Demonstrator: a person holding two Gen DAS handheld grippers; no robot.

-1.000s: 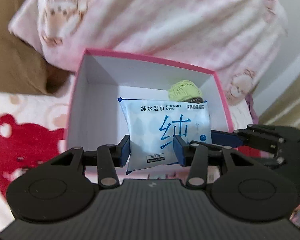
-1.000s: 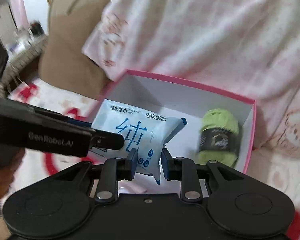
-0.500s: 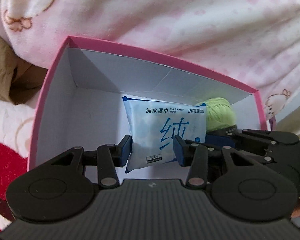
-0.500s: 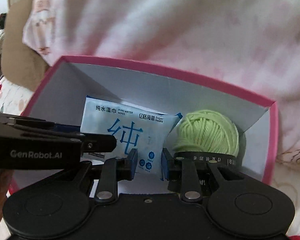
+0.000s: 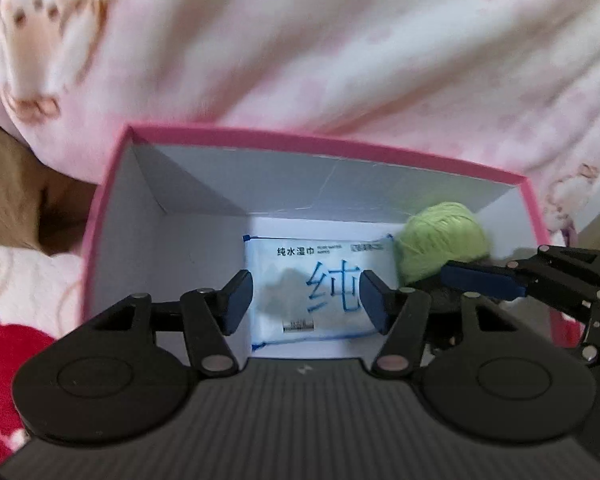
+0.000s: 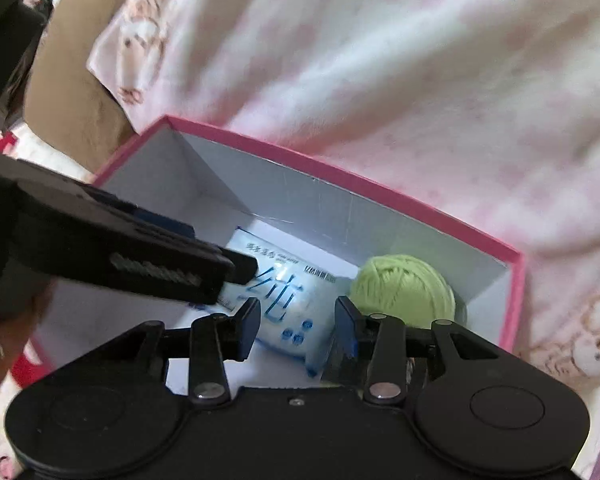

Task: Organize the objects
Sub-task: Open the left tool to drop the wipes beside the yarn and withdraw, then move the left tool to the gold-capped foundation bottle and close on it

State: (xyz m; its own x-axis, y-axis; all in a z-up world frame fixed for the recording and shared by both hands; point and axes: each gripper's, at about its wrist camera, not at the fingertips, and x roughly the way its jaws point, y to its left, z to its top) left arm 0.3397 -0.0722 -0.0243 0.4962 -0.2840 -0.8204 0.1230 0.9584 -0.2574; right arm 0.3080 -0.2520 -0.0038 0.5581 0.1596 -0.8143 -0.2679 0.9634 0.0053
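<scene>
While the pink-rimmed white cardboard box (image 5: 112,216) sits on the bed ahead of both tools, we count the placing nearly done. The flat blue-and-white wet-wipe pack (image 5: 320,292) lies on the box floor, just beyond our tips, touching the lime-green yarn ball (image 5: 440,240). Our left tool (image 5: 305,298) and right tool (image 6: 296,324) have just been opening, pads clear of the pack. We should draw straight back, avoiding the rim.

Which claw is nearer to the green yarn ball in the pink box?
Right. The right claw is open over the wipes pack, its right finger next to the yarn ball. The left claw, also open, is over the pack's left part, farther away.
</scene>
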